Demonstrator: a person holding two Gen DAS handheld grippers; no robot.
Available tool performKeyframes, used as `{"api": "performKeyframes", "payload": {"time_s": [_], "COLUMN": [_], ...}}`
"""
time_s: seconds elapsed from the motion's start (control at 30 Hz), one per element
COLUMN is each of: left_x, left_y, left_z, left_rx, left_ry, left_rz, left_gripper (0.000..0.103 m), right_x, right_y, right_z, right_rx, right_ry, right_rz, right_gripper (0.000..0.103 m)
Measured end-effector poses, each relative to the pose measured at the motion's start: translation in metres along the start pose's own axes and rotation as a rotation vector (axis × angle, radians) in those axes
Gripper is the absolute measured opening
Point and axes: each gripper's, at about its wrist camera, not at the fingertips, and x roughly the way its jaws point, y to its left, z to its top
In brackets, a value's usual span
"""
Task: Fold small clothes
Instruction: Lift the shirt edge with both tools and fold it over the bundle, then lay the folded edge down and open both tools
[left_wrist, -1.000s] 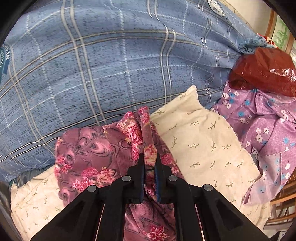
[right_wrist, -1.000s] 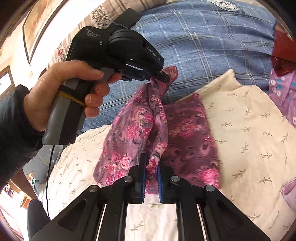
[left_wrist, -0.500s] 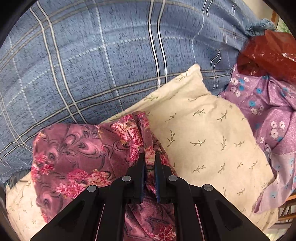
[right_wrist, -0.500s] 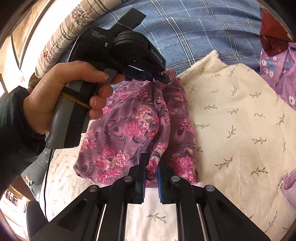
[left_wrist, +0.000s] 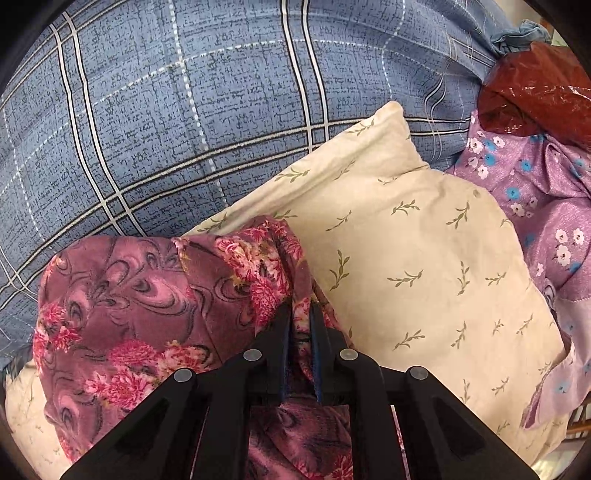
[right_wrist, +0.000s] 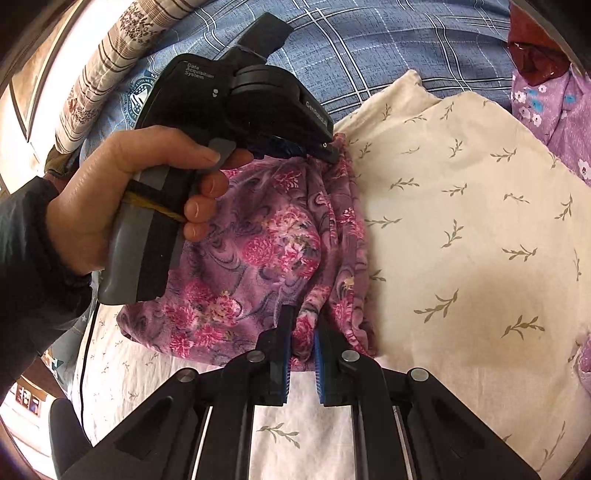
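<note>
Beyond my fingers, the blue bedspread with white and dark plaid lines (left_wrist: 177, 110) fills most of the left wrist view. On it lies the cream pillow with small olive sprigs (left_wrist: 424, 258), spreading ahead and to the right of both pairs of fingers. Further right of the pillow I see a crumpled lilac cloth with small white and blue flowers (left_wrist: 543, 206), and past that a shiny dark red plastic bag (left_wrist: 535, 96). In the right wrist view, a striped beige and brown bolster (right_wrist: 107, 70) sits far off to the upper left.

The small garment of plum fabric with pink roses and swirls (right_wrist: 266, 251) lies on the pillow's left part, bunched between my two tools. My left gripper (left_wrist: 301, 314) has a ridge of the garment's far edge between its fingers; its jaws are just easing apart, though the cloth looks pinched there, as far as I can judge with fabric heaped around the tips. In the right wrist view I see that same tool from outside, a bare hand (right_wrist: 122, 199) wrapped around its grey handle, its nose touching the garment's far corner.

My right gripper (right_wrist: 303, 325) has its jaws drawn narrow on a fold of the garment's near edge, the blue pads (right_wrist: 320, 365) pressing the cloth.
</note>
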Motion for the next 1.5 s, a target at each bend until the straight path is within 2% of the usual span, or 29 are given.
{"api": "performKeyframes", "payload": {"time_s": [0.13,0.27,0.47,0.53,0.67,0.73,0.9,1.07,1.23,1.37,1.47,1.5], "left_x": [-0.018,-0.043,-0.084,-0.102,-0.132,-0.147,-0.178,-0.166,-0.133,-0.132,-0.138,-0.142], "left_y": [0.001,0.002,0.019,0.027,0.061,0.083,0.106,0.118,0.112,0.104,0.111,0.115], "left_z": [-0.002,-0.011,-0.029,-0.045,-0.086,-0.113,-0.163,-0.19,-0.202,-0.204,-0.205,-0.206], "left_rx": [0.003,0.054,0.105,0.104,0.05,0.018,0.017,-0.045,-0.035,-0.002,-0.035,-0.051], "left_ry": [-0.019,-0.059,-0.121,-0.134,-0.162,-0.176,-0.224,-0.169,-0.112,-0.139,-0.143,-0.146], "left_rz": [-0.016,-0.005,0.017,0.036,0.024,0.053,0.103,0.063,0.074,0.098,0.053,0.035], "left_gripper": [0.015,0.022,0.024,0.024,0.027,0.027,0.027,0.027,0.027,0.027,0.027,0.027], "right_x": [0.001,0.001,0.002,0.002,-0.002,-0.004,-0.012,-0.022,-0.008,-0.005,-0.014,-0.016], "right_y": [0.001,0.005,0.009,0.01,0.013,0.014,0.016,0.012,0.01,0.012,0.019,0.021], "right_z": [0.001,0.001,0.001,0.001,0.003,0.002,0.005,0.008,-0.001,0.002,0.014,0.019], "right_rx": [-0.005,-0.012,-0.022,-0.026,-0.032,-0.037,-0.051,-0.034,-0.038,-0.046,-0.067,-0.078], "right_ry": [0.006,0.013,0.023,0.024,0.018,0.017,-0.001,-0.022,0.04,0.076,0.067,0.056], "right_rz": [-0.021,-0.05,-0.089,-0.1,-0.119,-0.129,-0.155,-0.194,-0.211,-0.209,-0.231,-0.232], "right_gripper": [0.009,0.009,0.009,0.009,0.009,0.009,0.008,0.008,0.008,0.01,0.02,0.03]}}
